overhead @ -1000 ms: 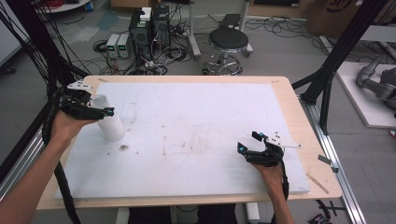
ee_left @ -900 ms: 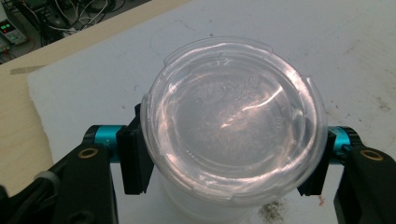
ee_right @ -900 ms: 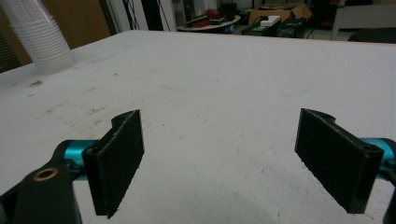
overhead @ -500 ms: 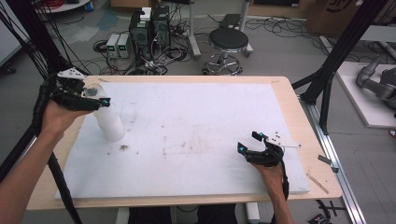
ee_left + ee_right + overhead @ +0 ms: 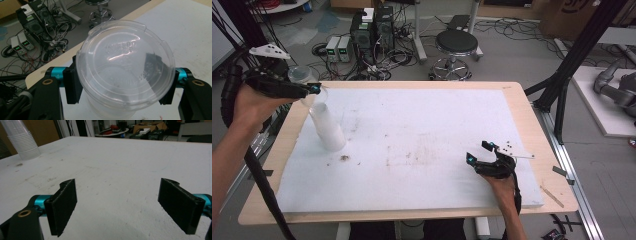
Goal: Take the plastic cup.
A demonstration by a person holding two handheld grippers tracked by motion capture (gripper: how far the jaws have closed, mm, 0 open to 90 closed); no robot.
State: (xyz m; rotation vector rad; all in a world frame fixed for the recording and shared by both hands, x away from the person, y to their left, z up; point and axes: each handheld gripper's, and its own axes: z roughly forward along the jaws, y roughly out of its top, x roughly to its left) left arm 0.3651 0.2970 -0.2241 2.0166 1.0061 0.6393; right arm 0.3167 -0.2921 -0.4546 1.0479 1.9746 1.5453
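Clear plastic cup (image 5: 125, 65) sits clamped between the pads of the left gripper (image 5: 123, 82), mouth toward that gripper's camera, embossed base lettering readable through it. One black pad presses each side wall. In the high view the cup (image 5: 301, 75) is at the tip of the left gripper (image 5: 312, 90), above the top of the stack of clear cups (image 5: 326, 125). In the left gripper view the stack (image 5: 110, 110) shows directly under the held cup; can't tell if the two touch. Stack stands tilted on the white mat (image 5: 422, 145), near the mat's left edge.

Right gripper (image 5: 482, 152): jaws wide apart, nothing between the pads, resting low on the mat near its front right corner, well apart from cup and stack. In the right gripper view its pads (image 5: 62, 207) frame bare mat, and the stack (image 5: 22, 140) stands far off at upper left.

Past the wooden table (image 5: 522, 105): a black stool (image 5: 455, 45) and electronics boxes with cables (image 5: 367, 35) on the floor.
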